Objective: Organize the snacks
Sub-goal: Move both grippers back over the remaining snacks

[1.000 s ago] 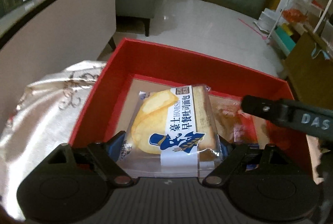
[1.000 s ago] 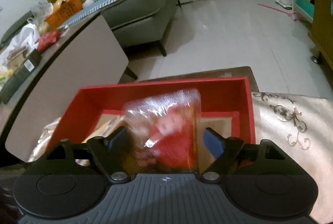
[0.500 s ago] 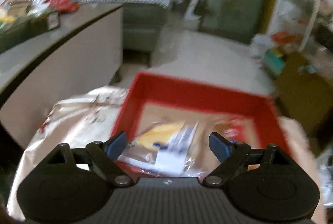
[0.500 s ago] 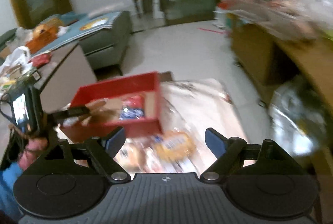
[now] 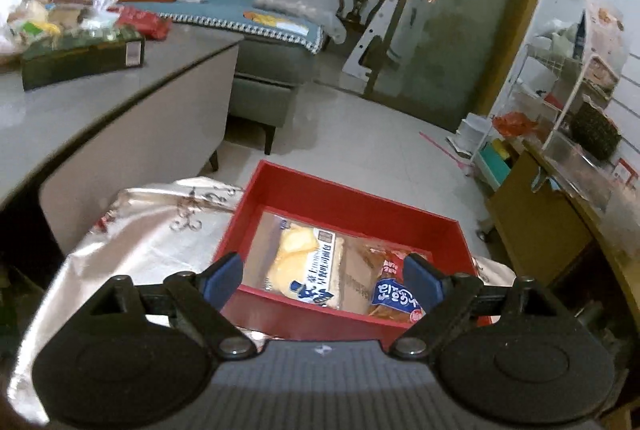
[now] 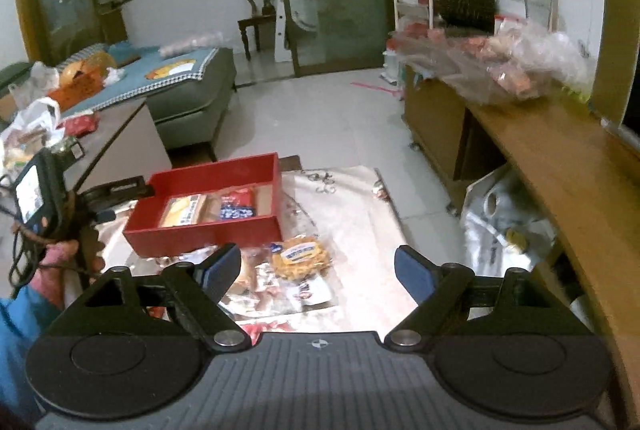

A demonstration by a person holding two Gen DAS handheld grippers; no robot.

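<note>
A red box (image 5: pixel 348 202) sits on a table with a silvery cloth (image 5: pixel 152 230). In it lie a yellow bread pack (image 5: pixel 304 266) and a red-and-blue snack pack (image 5: pixel 394 294). My left gripper (image 5: pixel 320 280) is open and empty, held above the box's near edge. My right gripper (image 6: pixel 318 268) is open and empty, pulled back above the table. In the right wrist view the red box (image 6: pixel 208 230) lies to the left, and loose snack packs, one a round yellow waffle pack (image 6: pixel 302 256), lie on the cloth in front of it.
A grey table (image 5: pixel 80 106) with bags and a dark box (image 5: pixel 80 58) stands to the left. A wooden cabinet (image 6: pixel 560 166) with a bag of snacks (image 6: pixel 500 66) runs along the right. A sofa (image 6: pixel 188 94) stands beyond. The hand holding the left gripper (image 6: pixel 60 258) shows at left.
Both grippers let go of their packs, which now lie in the red box. Both grippers opened and drew back and up; the right one moved far back and right.
</note>
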